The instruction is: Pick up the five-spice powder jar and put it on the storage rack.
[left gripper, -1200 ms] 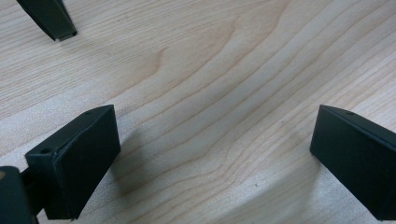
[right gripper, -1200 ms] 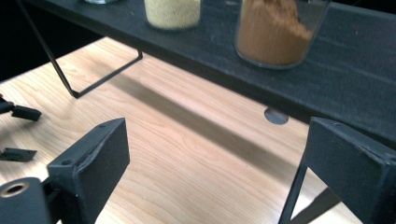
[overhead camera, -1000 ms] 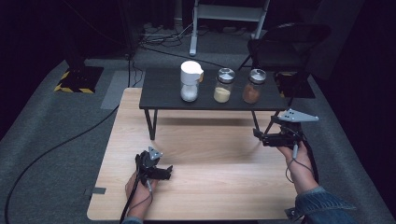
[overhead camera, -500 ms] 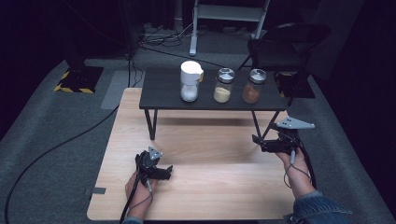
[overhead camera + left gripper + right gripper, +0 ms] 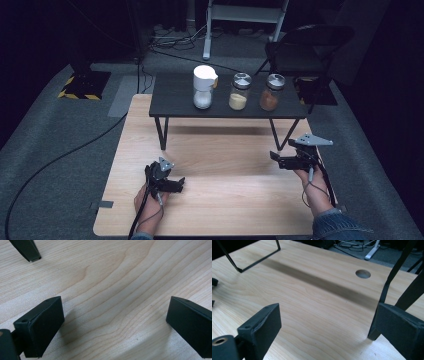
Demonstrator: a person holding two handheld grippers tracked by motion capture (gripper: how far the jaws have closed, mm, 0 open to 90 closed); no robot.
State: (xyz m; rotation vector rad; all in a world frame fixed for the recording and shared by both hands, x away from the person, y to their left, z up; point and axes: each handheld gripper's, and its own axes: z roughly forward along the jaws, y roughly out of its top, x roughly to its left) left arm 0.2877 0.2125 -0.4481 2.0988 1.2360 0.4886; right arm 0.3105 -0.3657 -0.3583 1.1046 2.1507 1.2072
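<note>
The right gripper [image 5: 276, 158] hangs just above the right side of the wooden table [image 5: 225, 200], beside the front right leg [image 5: 280, 137] of the small black stand [image 5: 175, 95]. Its jaws are spread wide with nothing between them; in the right gripper view they frame bare wood, and the foot of the black leg [image 5: 374, 335] sits close to one jaw without a clear sign of contact. A grey three-cornered plate tops this gripper, and its cable trails back along the person's right hand [image 5: 312, 182].

The left gripper [image 5: 175, 184] lies low on the table at the front left, held by the left hand [image 5: 147, 200]. Its jaws also stand released and empty, over pale grained wood in the left gripper view.

On the black stand, well apart from both grippers, three jars stand upright in a row: a white-lidded jar [image 5: 204, 87] with white contents, a middle jar [image 5: 240, 91] with yellowish contents, and a right-hand jar [image 5: 271, 92] with reddish-brown contents. The latter two carry metal lids.
</note>
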